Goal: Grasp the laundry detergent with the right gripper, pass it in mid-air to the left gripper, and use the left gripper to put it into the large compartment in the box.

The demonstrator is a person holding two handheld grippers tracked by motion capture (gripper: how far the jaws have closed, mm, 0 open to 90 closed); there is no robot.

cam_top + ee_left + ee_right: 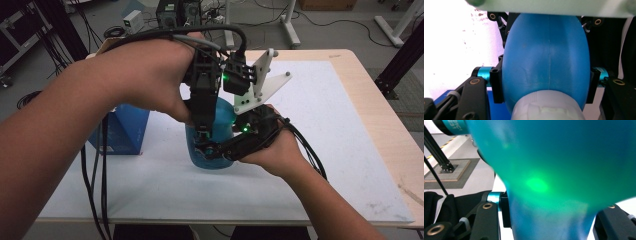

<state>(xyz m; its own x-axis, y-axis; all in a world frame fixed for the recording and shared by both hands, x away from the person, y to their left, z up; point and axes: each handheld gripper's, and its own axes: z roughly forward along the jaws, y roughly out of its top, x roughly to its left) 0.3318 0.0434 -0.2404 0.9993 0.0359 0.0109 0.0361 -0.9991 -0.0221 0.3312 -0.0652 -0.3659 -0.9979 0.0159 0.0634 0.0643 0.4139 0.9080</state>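
- In the high view, we saw a blue bulb (212,145) standing on the white sheet (325,150) that covered the bench (385,130), near the middle of it.
- The left gripper (202,132) came down on the bulb from above, its black body upright over the bulb's top.
- The right gripper (220,149) reached in from the right, lying almost level against the bulb's lower part. A green light glowed on each gripper.
- A blue box (122,130) stood on the sheet just left of the bulb, partly behind the left forearm.
- In the left gripper view, we saw the bulb (546,57) wedged between the two jaws, with the pads (497,86) pressed against both its flanks: the left gripper pinched the bulb. A whitish neck (547,106) showed at the bulb's near end, and a corner of the box (439,100) at the lower left.
- In the right gripper view, the bulb (554,170) loomed close and blurred, tinted green by the light. Its narrower part ran down between the jaws, which closed on it from both sides: the right gripper pinched the bulb too.
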